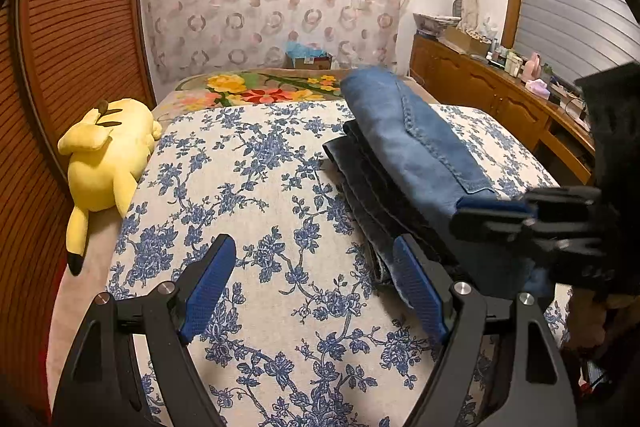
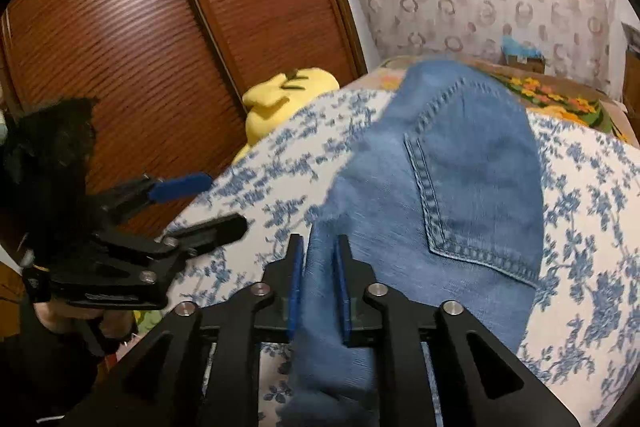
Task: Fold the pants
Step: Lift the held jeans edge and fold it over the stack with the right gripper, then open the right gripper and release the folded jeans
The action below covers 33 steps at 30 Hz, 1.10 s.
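Blue denim pants (image 1: 404,143) lie folded on the floral bedspread (image 1: 256,187), back pocket up, with a darker folded layer beneath. In the right wrist view the pants (image 2: 460,179) fill the centre. My right gripper (image 2: 318,251) is shut on a bunched edge of the denim at its near end; it also shows in the left wrist view (image 1: 496,211) at the pants' near right corner. My left gripper (image 1: 316,259) is open and empty above the bedspread, just left of the pants; it also shows in the right wrist view (image 2: 204,203).
A yellow plush toy (image 1: 104,163) lies at the bed's left edge beside a wooden slatted wardrobe (image 1: 80,27). A flowered blanket (image 1: 264,87) covers the far end. A wooden dresser (image 1: 500,95) with clutter stands to the right.
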### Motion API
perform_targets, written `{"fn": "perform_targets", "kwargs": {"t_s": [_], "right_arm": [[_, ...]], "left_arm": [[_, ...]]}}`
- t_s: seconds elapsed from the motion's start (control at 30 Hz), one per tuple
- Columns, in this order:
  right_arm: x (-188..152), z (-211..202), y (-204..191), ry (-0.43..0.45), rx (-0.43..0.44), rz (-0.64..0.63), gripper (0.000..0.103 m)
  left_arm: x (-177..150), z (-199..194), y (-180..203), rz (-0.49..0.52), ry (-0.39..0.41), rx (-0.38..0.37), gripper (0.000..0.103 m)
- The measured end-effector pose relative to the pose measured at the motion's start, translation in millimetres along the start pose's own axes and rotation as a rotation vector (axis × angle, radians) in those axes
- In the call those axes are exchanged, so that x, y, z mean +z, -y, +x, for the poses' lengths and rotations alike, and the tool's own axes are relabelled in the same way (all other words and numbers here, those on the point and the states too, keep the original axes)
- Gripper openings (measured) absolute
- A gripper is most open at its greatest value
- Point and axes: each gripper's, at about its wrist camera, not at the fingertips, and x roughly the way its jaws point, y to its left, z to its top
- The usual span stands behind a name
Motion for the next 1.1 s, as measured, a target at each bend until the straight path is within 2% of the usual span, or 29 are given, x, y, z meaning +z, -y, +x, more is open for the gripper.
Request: {"fn": "perform_targets", "kwargs": {"t_s": [0.1,0.23,0.43,0.53,0.7,0.87,1.1], "right_arm": [[3,-15,-6,0.04,-0.019,-0.02,0.03],[-1,-28,2,0.08,-0.059,-0.032,0.033],[-21,-27,23,0.061,-0.191,-0.022,0.034],[-30,-25,32,0.043,-0.208,-0.004,0.034],[-45,-29,43,0.027,-0.242,0.042,0.035],[-34,-57,45,0.032,-0.262,0.055,0.041],[-23,-54,46,0.039,-0.259,0.037,0.042]], "left_arm": [[1,-1,2,0.002,0.004,-0.003,0.082],[3,-1,7,0.01,0.007,-0.014,0.082],[9,2,27,0.042,0.006,-0.051,0.082],[12,0,41,0.059,0.011,-0.096,0.082],[12,6,61,0.093,0.001,-0.123,0.082],[6,21,69,0.107,-0.037,-0.122,0.082],[-3,28,63,0.096,-0.071,-0.109,0.082]]}}
